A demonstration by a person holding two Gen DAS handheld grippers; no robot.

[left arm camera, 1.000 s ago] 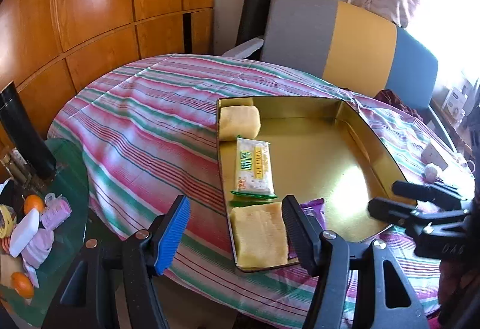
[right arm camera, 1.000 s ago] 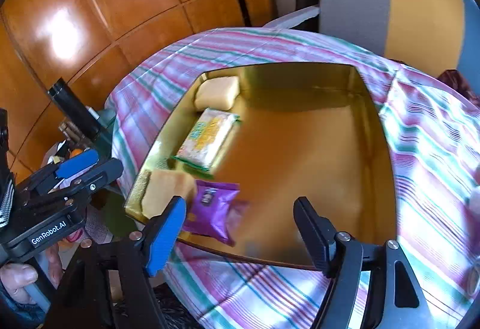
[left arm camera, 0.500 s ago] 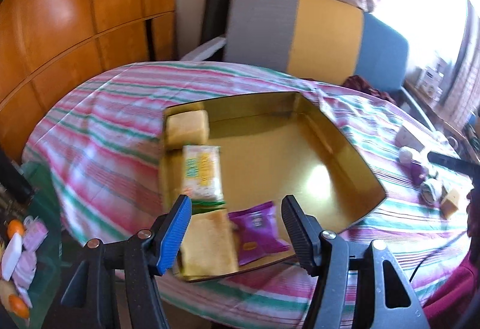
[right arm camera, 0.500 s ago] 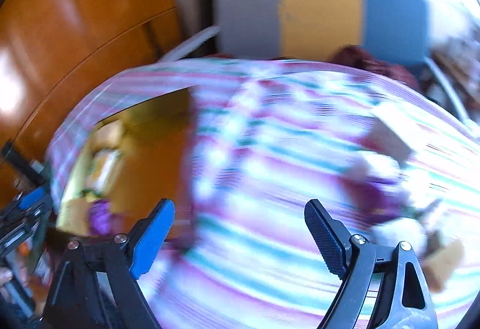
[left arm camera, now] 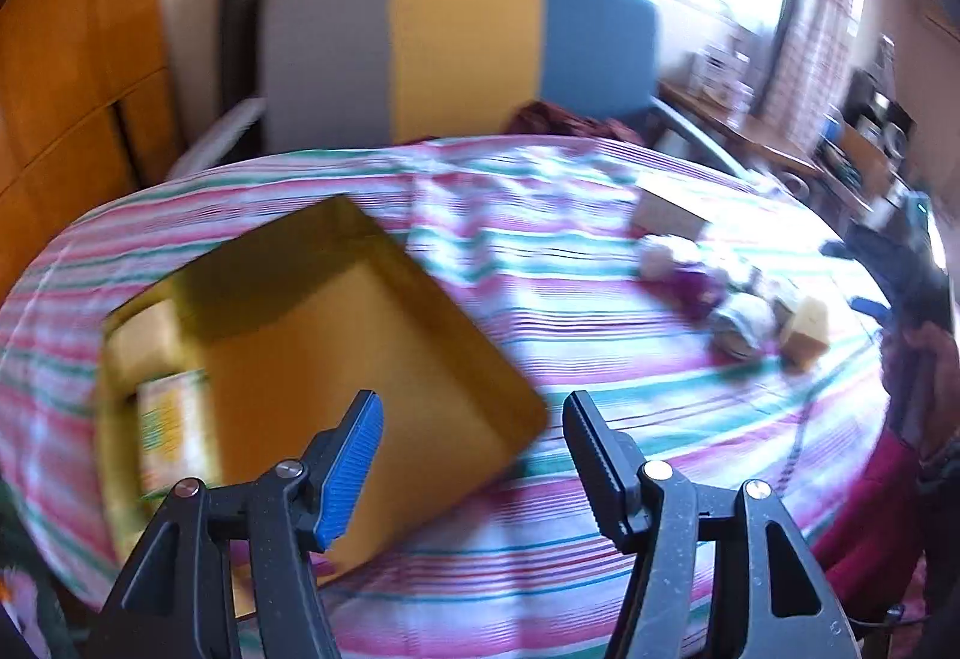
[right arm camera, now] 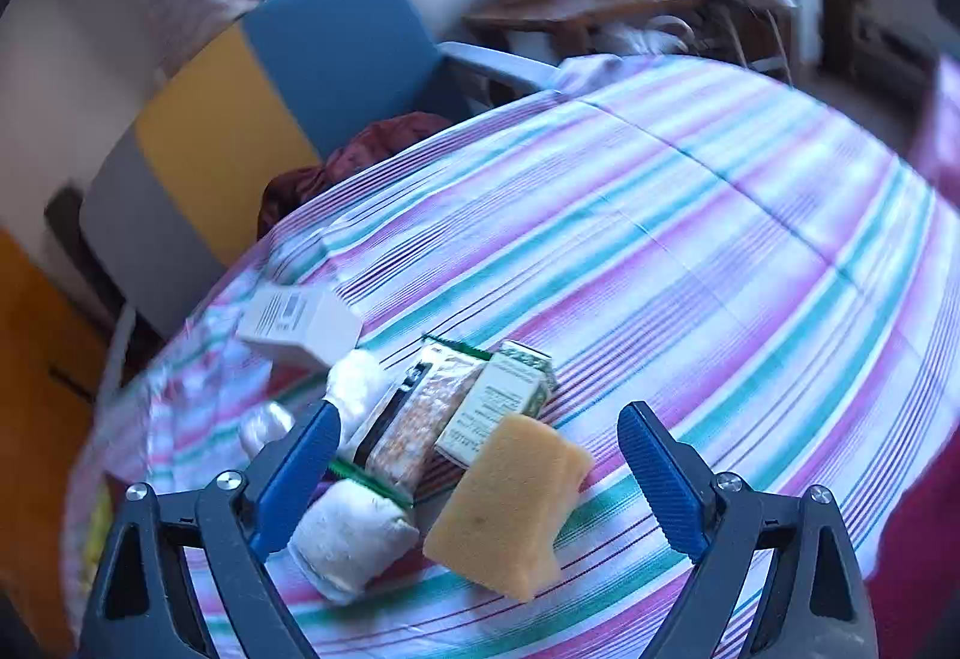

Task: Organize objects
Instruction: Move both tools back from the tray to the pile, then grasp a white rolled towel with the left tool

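Observation:
My right gripper hovers over a heap of items on the striped tablecloth. Its jaws are opening and grip nothing. Under it lie a yellow sponge block, a white wrapped roll, a clear snack packet, a small green-and-white carton and a white box. My left gripper stands open and empty over the near right corner of the gold tray. A snack packet and a yellow block lie along the tray's left side. The left view is blurred.
A chair with a grey, yellow and blue back stands behind the table, a dark red cloth on its seat. The heap lies right of the tray. A person's hand shows at the right edge. Cluttered side tables stand beyond.
Both views have swung right, away from the tray. The right gripper has left the tray for the heap, rolling as it went, and its jaws stand wider. The left jaws look unchanged.

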